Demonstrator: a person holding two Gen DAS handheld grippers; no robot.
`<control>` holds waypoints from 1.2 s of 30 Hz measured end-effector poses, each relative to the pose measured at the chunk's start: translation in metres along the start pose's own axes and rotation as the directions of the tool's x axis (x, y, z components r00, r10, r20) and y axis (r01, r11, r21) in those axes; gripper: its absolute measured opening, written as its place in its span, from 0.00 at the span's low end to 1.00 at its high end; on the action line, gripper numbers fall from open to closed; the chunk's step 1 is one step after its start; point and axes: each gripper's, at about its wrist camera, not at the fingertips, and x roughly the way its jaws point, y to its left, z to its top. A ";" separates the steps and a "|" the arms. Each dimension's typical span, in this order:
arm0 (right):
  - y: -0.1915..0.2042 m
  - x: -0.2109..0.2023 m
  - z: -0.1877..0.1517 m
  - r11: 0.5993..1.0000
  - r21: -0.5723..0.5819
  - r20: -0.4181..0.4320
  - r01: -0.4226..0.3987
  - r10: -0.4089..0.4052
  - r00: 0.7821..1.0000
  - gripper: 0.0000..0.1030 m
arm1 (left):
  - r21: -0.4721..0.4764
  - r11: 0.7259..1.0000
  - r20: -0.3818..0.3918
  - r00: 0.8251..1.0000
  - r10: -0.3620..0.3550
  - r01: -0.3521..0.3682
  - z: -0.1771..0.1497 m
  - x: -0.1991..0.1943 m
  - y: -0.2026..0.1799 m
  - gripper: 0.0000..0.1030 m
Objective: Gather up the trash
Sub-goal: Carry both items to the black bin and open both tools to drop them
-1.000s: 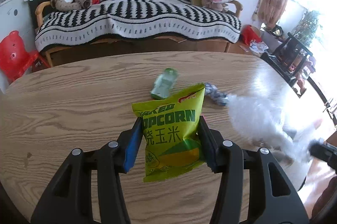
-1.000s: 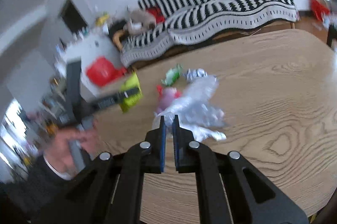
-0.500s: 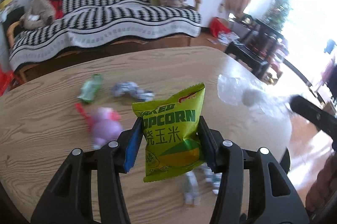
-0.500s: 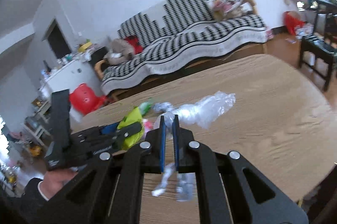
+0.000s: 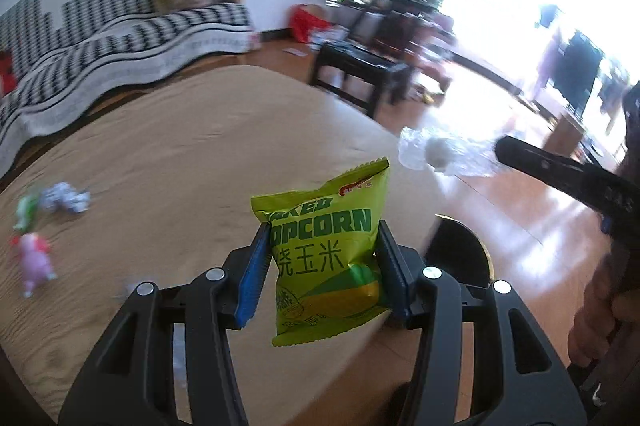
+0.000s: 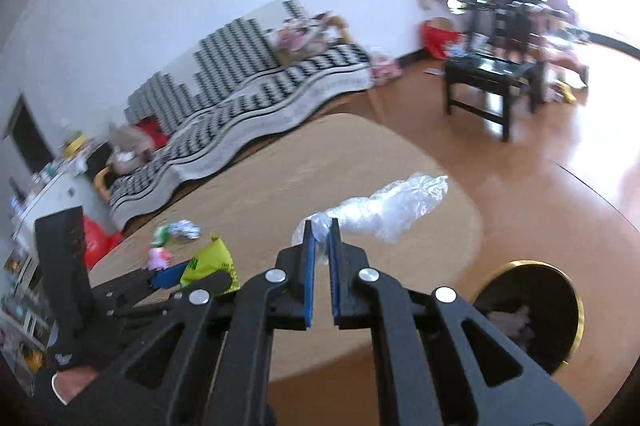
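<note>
The left gripper (image 5: 322,266) is clamped on a green popcorn bag (image 5: 326,258), held above the wooden table's (image 5: 160,154) edge. The right gripper (image 6: 320,238) pinches a clear plastic bag (image 6: 388,206). A black bin (image 6: 532,310) stands on the floor just beside the table.

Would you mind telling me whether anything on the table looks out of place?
Yes: a few scraps lie loose at the far left of the table: a pink wrapper, a green wrapper and a crumpled silver-blue wrapper. They look like leftover litter. The blur hides finer detail.
</note>
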 end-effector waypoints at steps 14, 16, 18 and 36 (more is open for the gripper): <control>-0.172 -0.014 -0.050 0.948 0.257 -0.174 0.187 -0.145 0.974 0.07 | 0.199 0.962 -0.152 0.975 -0.160 0.189 -0.028 0.106 -0.157 0.49; -0.190 -0.012 -0.056 0.934 0.301 -0.194 0.192 -0.137 0.971 0.07 | 0.199 0.959 -0.175 0.970 -0.169 0.203 -0.032 0.124 -0.169 0.49; -0.207 -0.005 -0.061 0.919 0.342 -0.216 0.196 -0.125 0.968 0.07 | 0.199 0.956 -0.196 0.964 -0.177 0.216 -0.036 0.141 -0.177 0.49; -0.256 0.014 -0.064 0.868 0.424 -0.277 0.257 -0.147 0.950 0.09 | 0.126 0.952 -0.275 0.932 -0.236 0.278 -0.040 0.217 -0.203 0.64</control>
